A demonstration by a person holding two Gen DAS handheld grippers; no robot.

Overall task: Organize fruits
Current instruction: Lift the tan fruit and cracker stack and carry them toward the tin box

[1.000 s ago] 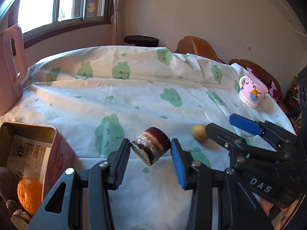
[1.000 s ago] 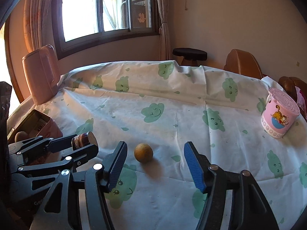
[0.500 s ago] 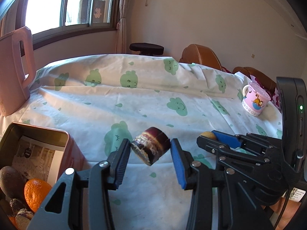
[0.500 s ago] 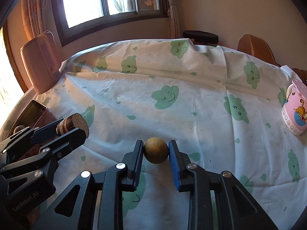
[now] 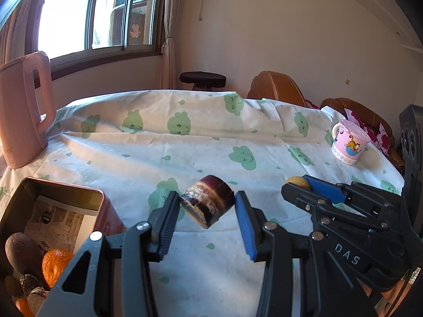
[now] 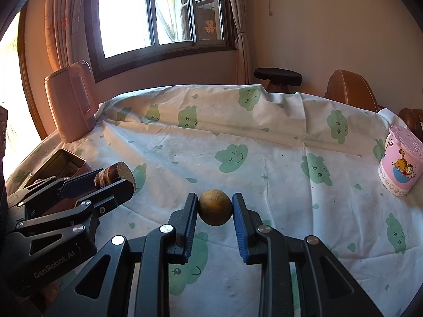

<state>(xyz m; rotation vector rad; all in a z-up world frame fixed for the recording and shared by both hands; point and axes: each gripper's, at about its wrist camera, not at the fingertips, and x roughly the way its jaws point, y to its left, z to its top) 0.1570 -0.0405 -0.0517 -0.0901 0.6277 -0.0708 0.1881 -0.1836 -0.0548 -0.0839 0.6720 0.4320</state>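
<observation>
- The left hand-held gripper (image 5: 207,211) is grasping a short, dark, stubby piece of fruit (image 5: 208,201), cut flat at one end, above the desk (image 5: 158,153); both pads are pressing on it.
- The right hand-held gripper (image 6: 214,208) is clenching a small round brown fruit (image 6: 215,207), one pad touching each side, just over the cloud-print cloth.
- An open metal tin (image 5: 63,198) is sitting at the near left edge of the desk, holding an orange (image 5: 56,264) and several darker fruits beside a printed paper liner.
- A pink kettle (image 6: 71,103) is standing at the far left of the desk.
- A pink cartoon mug (image 6: 400,166) is standing at the right edge, well apart from both fruits.
</observation>
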